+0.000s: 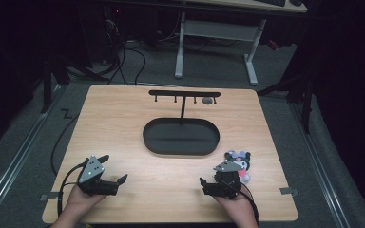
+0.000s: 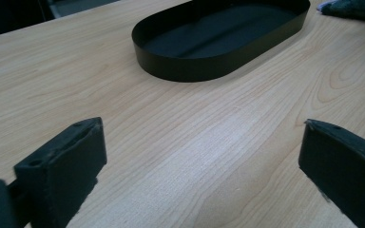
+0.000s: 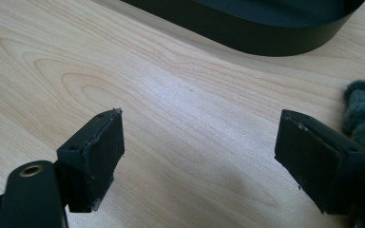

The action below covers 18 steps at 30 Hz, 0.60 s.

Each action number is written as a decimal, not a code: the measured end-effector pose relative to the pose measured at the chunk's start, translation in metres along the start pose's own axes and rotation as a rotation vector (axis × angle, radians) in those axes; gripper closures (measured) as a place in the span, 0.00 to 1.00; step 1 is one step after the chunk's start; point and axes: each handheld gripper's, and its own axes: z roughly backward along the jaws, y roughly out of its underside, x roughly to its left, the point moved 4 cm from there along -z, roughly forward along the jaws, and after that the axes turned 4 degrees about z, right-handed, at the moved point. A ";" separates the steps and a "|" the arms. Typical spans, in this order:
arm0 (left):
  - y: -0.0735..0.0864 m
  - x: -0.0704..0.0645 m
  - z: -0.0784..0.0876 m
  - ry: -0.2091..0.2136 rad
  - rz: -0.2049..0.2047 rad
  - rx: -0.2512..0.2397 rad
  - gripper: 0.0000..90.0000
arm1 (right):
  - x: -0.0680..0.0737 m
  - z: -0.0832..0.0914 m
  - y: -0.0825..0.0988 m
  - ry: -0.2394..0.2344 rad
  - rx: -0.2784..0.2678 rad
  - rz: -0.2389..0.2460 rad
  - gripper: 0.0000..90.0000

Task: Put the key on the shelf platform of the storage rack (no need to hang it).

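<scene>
The right hand-held gripper (image 1: 208, 184), at the lower right of the high view, is hovering with jaws apart and empty just beside the plush toy (image 1: 239, 164) lying on the tabletop (image 1: 123, 123). Next it probably needs swinging right onto the toy. The left hand-held gripper (image 1: 116, 183) is waiting with jaws apart.

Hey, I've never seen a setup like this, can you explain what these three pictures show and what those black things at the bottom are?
A person sits at a wooden table holding a two-jaw grasping tool in each hand: the left tool and the right tool. One picture looks down from above. The other two come from cameras riding on each tool, so the black blocks at the bottom are its own jaws. On the table are a black oval tray with a hook stand rising from it, and a plush toy beside the right tool. Both tools stand open, holding nothing.
</scene>
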 end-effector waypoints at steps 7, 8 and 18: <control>0.003 0.000 -0.010 0.042 0.013 0.016 0.06 | 0.000 0.000 -0.012 -0.012 0.099 0.027 0.25; 0.004 0.000 -0.013 0.051 0.027 0.004 0.06 | 0.000 0.001 -0.014 -0.012 0.104 0.031 0.25; 0.002 0.000 -0.017 0.040 0.017 -0.032 0.09 | 0.010 0.000 -0.027 -0.026 0.156 0.058 0.27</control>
